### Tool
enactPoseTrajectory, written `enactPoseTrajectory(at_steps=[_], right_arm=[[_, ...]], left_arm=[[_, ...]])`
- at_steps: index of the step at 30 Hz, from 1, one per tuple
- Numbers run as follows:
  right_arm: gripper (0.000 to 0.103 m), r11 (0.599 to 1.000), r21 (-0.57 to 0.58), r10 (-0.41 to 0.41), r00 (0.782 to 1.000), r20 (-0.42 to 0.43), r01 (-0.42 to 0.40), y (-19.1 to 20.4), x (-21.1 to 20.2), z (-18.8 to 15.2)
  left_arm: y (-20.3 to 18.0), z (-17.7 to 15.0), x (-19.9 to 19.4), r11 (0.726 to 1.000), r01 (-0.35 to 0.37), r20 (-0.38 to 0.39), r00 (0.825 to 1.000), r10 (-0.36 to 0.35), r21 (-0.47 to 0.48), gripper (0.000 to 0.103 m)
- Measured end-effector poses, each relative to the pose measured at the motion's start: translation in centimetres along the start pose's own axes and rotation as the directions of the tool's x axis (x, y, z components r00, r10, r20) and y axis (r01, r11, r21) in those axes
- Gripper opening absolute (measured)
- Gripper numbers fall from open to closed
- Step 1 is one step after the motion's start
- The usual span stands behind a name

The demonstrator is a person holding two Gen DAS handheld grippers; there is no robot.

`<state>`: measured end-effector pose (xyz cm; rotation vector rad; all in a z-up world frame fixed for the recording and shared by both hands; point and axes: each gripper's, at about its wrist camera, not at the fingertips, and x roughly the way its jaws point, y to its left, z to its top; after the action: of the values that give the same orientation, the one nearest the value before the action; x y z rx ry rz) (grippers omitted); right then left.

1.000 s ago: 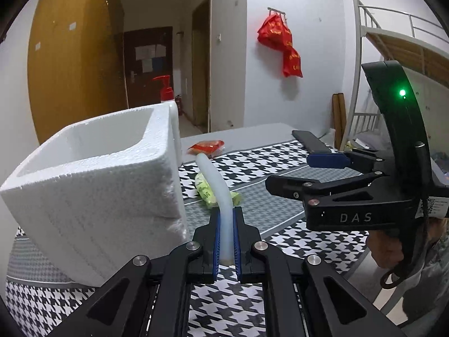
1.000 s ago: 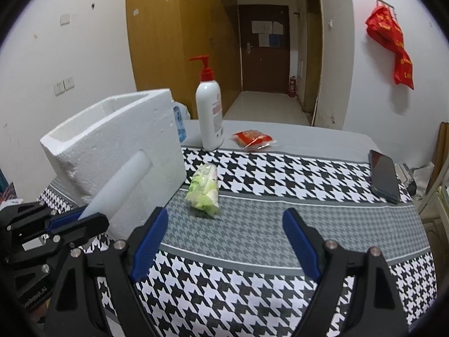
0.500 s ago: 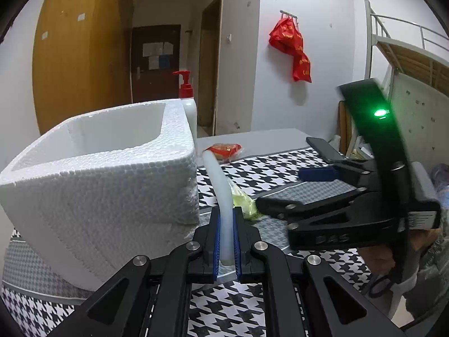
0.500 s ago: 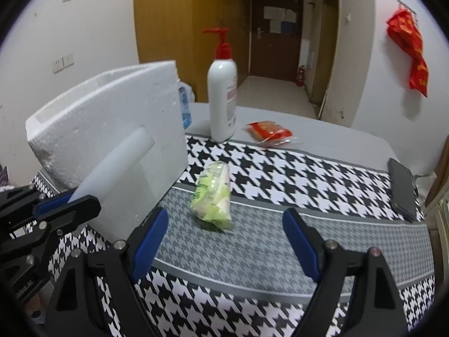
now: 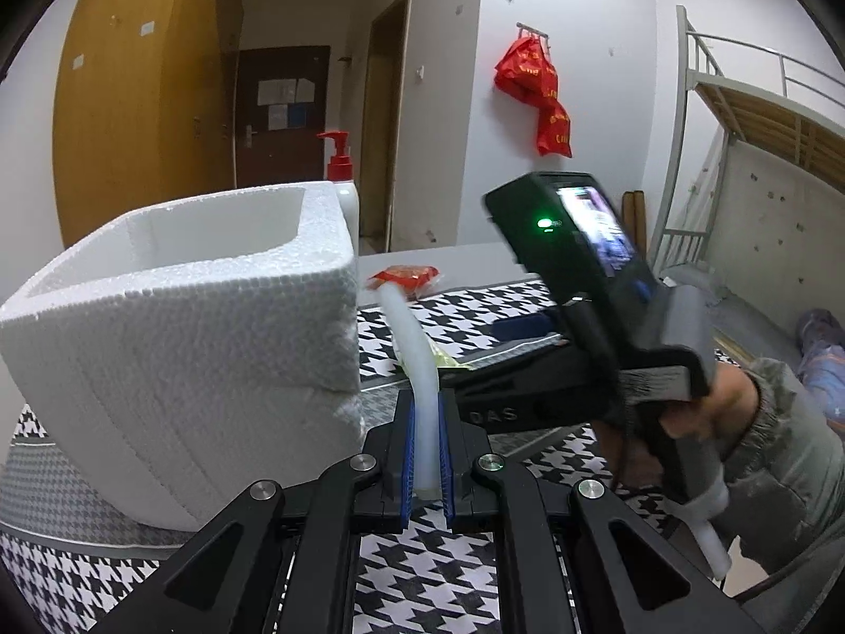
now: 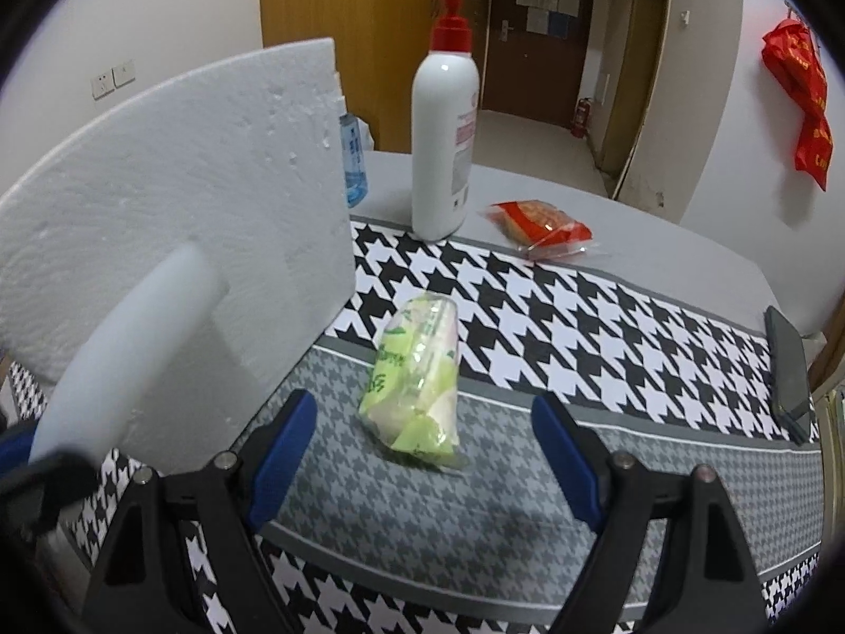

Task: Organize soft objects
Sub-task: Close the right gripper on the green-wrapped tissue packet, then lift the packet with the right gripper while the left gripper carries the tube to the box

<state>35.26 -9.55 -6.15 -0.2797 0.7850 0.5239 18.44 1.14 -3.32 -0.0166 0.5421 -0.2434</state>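
Left wrist view: my left gripper (image 5: 426,454) pinches a smooth, bendy white tube (image 5: 417,359) beside the grainy foam box (image 5: 200,327). My right gripper (image 6: 422,454) stands spread around a crinkly green packet (image 6: 417,375) lying on the houndstooth cloth (image 6: 607,327).

Grey table (image 6: 660,243) under a black-and-white houndstooth cloth (image 6: 607,327). At left, white foam box (image 6: 174,201); behind it, small blue bottle (image 6: 353,158). Upper centre, white pump bottle with red top (image 6: 442,148); just right, red snack packet (image 6: 538,224). Mid-frame on the grey band, green tissue pack (image 6: 417,385). Far right edge, dark phone (image 6: 788,370).
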Motion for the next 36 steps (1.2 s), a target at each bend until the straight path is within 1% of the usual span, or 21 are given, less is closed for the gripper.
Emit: enactPoseTrajectory(at_steps=[3, 5, 7, 9, 12, 14, 15, 17, 21, 24, 29, 32, 36], right_arm=[[0.086, 1.0, -0.014, 0.01, 1.0, -0.017, -0.01, 0.2, 0.7, 0.2], [0.081, 1.0, -0.017, 0.019, 0.999, -0.027, -0.019, 0.3, 1.2, 0.2], [0.08, 1.0, -0.017, 0.024, 0.999, -0.037, -0.025, 0.4, 1.6, 0.2], [0.075, 1.0, -0.02, 0.012, 0.999, -0.041, -0.013, 0.5, 2.0, 0.3], [0.066, 1.0, -0.008, 0.019, 0.998, -0.062, -0.019, 0.3, 2.6, 0.3], [0.057, 1.0, -0.004, 0.021, 0.997, -0.073, -0.022, 0.2, 2.9, 0.2], [0.055, 1.0, -0.001, 0.026, 0.997, -0.079, -0.026, 0.2, 3.0, 0.1], [0.044, 1.0, -0.001, 0.025, 0.995, -0.095, -0.025, 0.3, 3.3, 0.0], [0.04, 0.999, 0.001, 0.034, 0.994, -0.104, -0.035, 0.4, 3.9, -0.1], [0.033, 0.999, -0.004, 0.037, 0.994, -0.103, -0.038, 0.6, 4.0, -0.1], [0.031, 0.999, 0.016, 0.046, 0.997, -0.061, -0.045, 0.6, 2.1, -0.2], [0.031, 0.999, 0.029, 0.033, 0.999, -0.033, -0.032, 0.4, 0.2, -0.4], [0.031, 0.999, 0.037, 0.023, 0.999, 0.031, -0.024, 0.8, -3.1, -0.9]], left_arm=[[0.2, -0.3, -0.2, 1.0, 0.001, -0.001, 1.0, -0.001, -0.006, 0.009], [0.3, -0.3, -0.3, 1.0, -0.003, -0.001, 1.0, 0.003, -0.014, 0.009], [0.6, -0.2, -0.2, 1.0, -0.007, -0.002, 1.0, 0.007, -0.02, 0.009], [0.6, 0.0, -0.3, 1.0, -0.006, -0.003, 1.0, 0.006, -0.023, 0.009], [0.5, 0.1, -0.3, 1.0, -0.012, -0.003, 1.0, 0.012, -0.025, 0.009], [0.5, 0.2, -0.4, 1.0, -0.013, -0.001, 1.0, 0.013, -0.029, 0.009], [0.4, 0.2, -0.5, 0.999, -0.015, 0.0, 1.0, 0.015, -0.03, 0.009], [0.4, 0.3, -0.6, 0.999, -0.021, 0.002, 1.0, 0.021, -0.033, 0.009], [0.2, 0.2, -1.0, 0.999, -0.028, 0.004, 1.0, 0.028, -0.035, 0.009], [0.1, 0.2, -1.3, 0.999, -0.036, 0.007, 0.999, 0.036, -0.037, 0.009], [0.0, 0.2, -1.9, 0.998, -0.046, 0.018, 0.999, 0.046, -0.041, 0.009], [-0.2, 0.3, -2.6, 0.998, -0.048, 0.03, 0.998, 0.049, -0.032, 0.009], [-0.7, 0.5, -3.6, 0.999, -0.043, 0.053, 0.998, 0.044, -0.02, 0.009]])
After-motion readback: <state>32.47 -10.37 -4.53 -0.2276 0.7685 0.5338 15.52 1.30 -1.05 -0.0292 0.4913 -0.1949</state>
